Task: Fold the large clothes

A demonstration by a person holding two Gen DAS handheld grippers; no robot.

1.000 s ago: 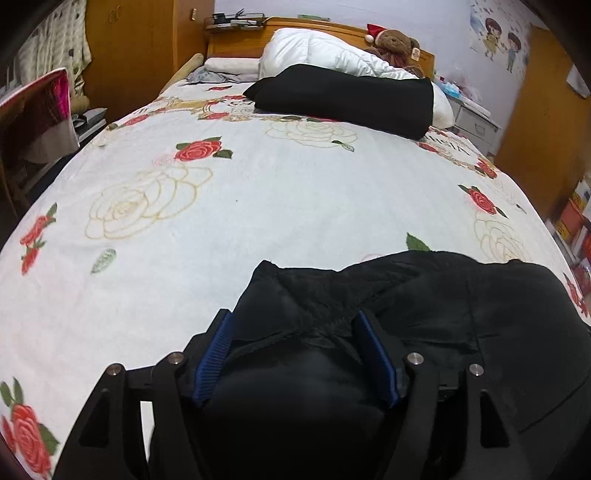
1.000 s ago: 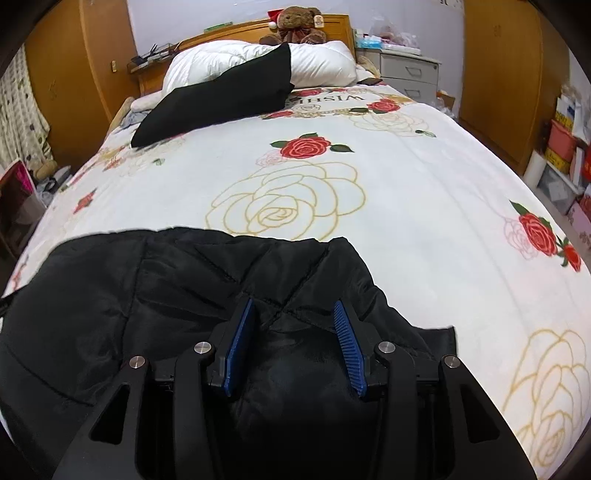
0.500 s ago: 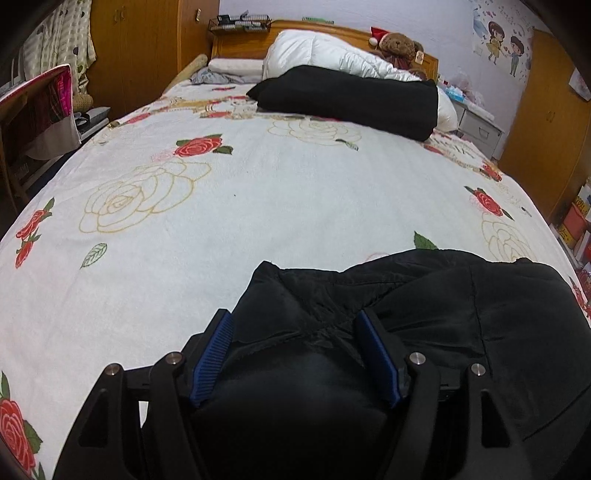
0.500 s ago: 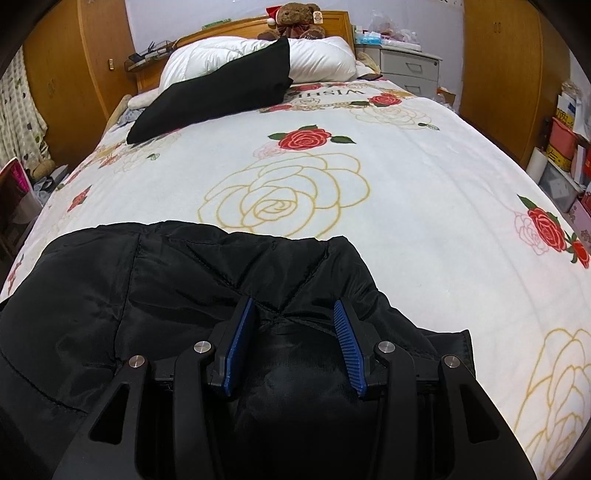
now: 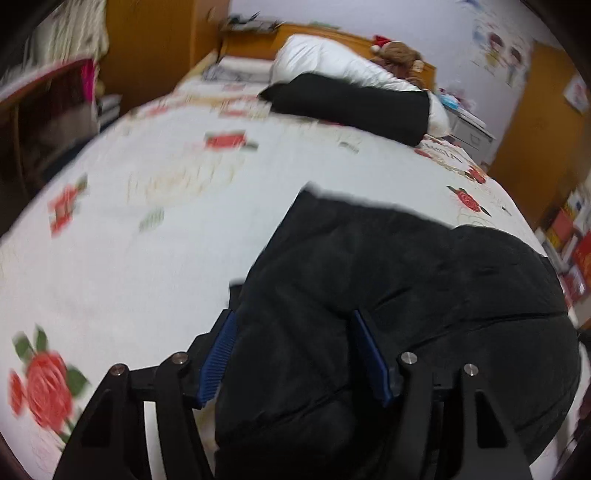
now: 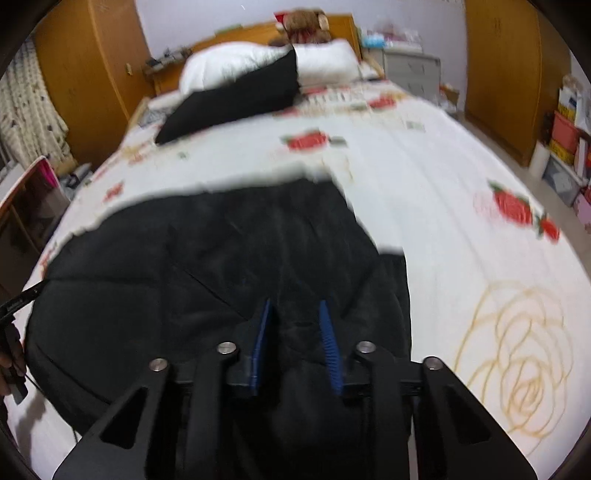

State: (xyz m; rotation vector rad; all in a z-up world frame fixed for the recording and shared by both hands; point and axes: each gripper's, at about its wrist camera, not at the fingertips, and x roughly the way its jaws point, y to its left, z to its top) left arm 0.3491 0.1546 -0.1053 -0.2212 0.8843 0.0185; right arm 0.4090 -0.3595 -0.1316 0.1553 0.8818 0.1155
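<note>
A large black quilted jacket (image 5: 388, 280) lies on the white rose-print bedspread (image 5: 155, 229); it also shows in the right wrist view (image 6: 207, 254). My left gripper (image 5: 291, 321) is shut on a thick fold of the jacket at its left edge, with padded fabric bulging between the blue pads (image 5: 218, 350). My right gripper (image 6: 295, 314) is shut on a fold of the jacket at its right edge. The jacket spans between both grippers, and its far hem reaches up the bed.
A folded black garment (image 5: 351, 107) lies against white pillows (image 6: 321, 62) at the headboard, with a teddy bear (image 6: 306, 22) above. Wooden wardrobes (image 6: 88, 62) flank the bed. A bedside drawer unit (image 6: 413, 70) and stacked boxes (image 6: 569, 122) stand right.
Both grippers have pushed forward up the bed, carrying the jacket's held edge over itself. The jacket's far hem now reaches farther toward the pillows. The views are motion-blurred.
</note>
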